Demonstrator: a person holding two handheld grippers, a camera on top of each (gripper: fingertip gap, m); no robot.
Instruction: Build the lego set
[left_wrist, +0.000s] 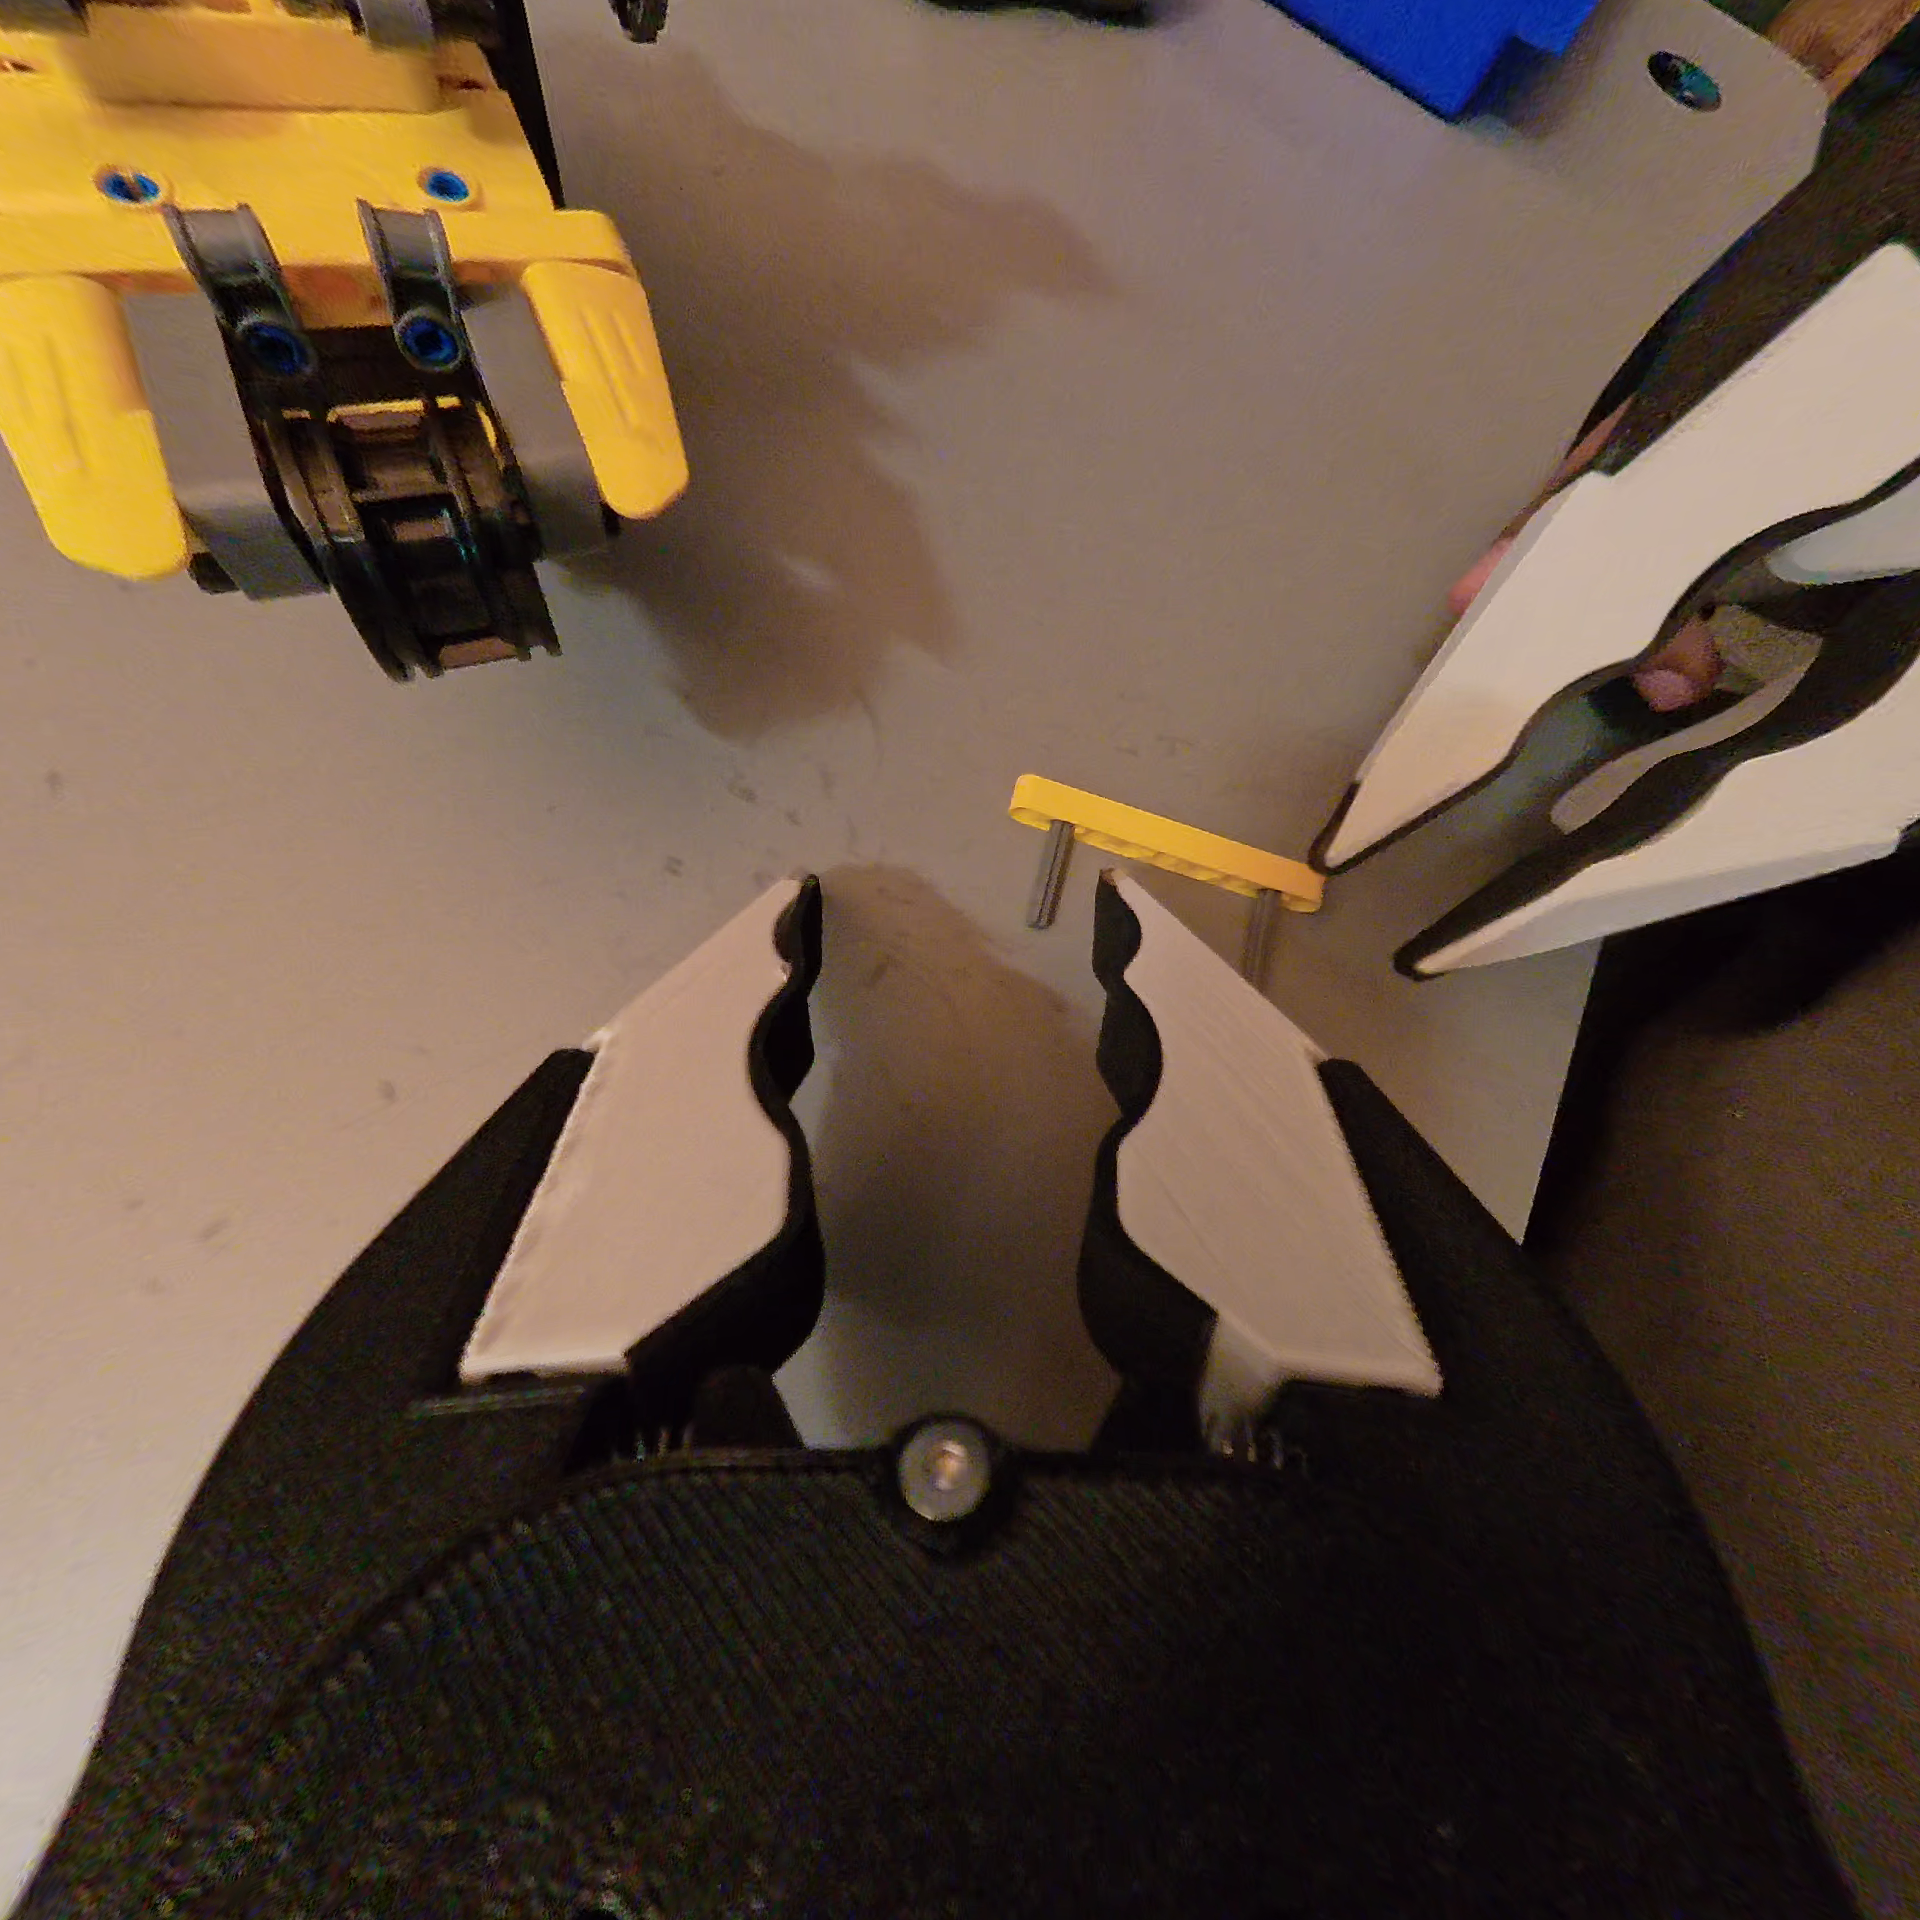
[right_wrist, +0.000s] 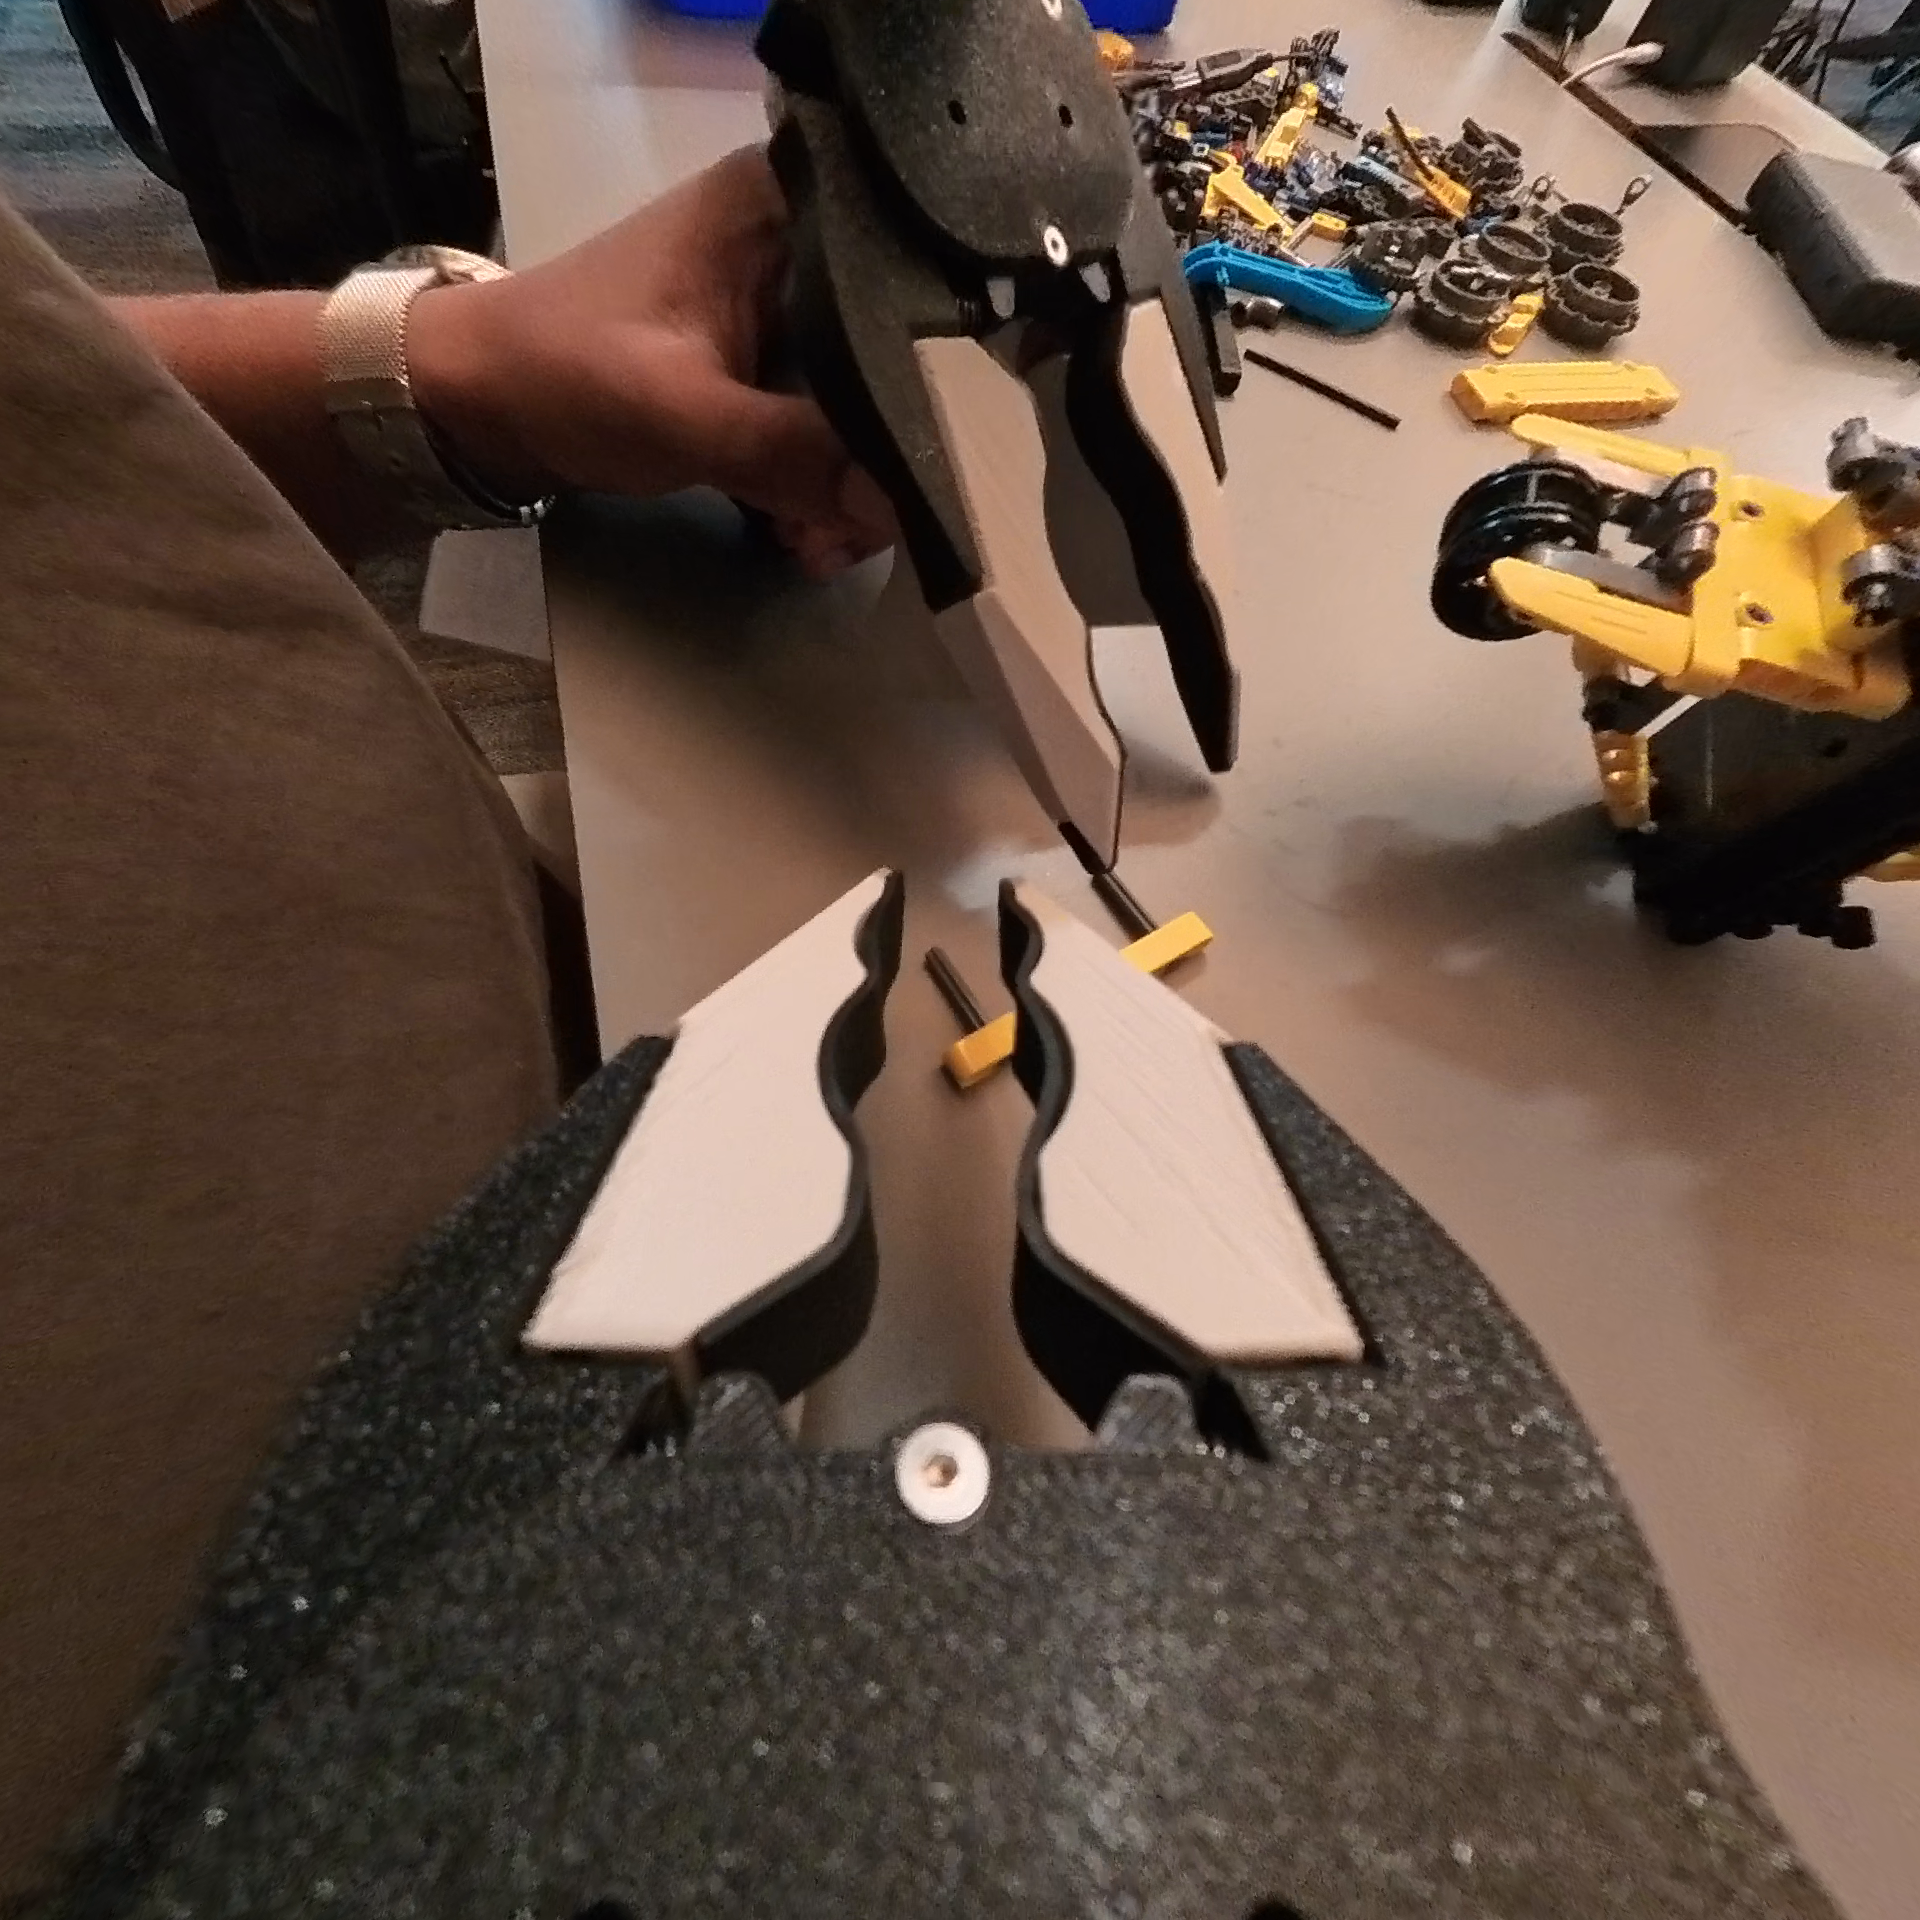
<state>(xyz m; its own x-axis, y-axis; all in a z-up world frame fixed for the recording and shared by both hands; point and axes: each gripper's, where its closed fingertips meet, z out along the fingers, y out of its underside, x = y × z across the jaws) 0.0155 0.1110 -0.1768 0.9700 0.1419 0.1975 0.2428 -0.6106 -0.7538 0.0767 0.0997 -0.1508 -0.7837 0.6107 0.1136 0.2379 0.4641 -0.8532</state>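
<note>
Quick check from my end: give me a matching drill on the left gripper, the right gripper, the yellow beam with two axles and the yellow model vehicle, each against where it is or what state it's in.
1. left gripper
2. right gripper
3. yellow beam with two axles
4. yellow model vehicle

A. lying flat between both grippers' tips
B. open, beam beside one fingertip
C. standing apart, untouched
D. open, beam's near end between its fingers

Pairs: 1-B, 2-D, 3-A, 4-C

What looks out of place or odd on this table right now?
One small yellow bar with two dark pins lies alone near both grippers, far from the heap of loose parts. Nothing looks spilled or broken.
</note>
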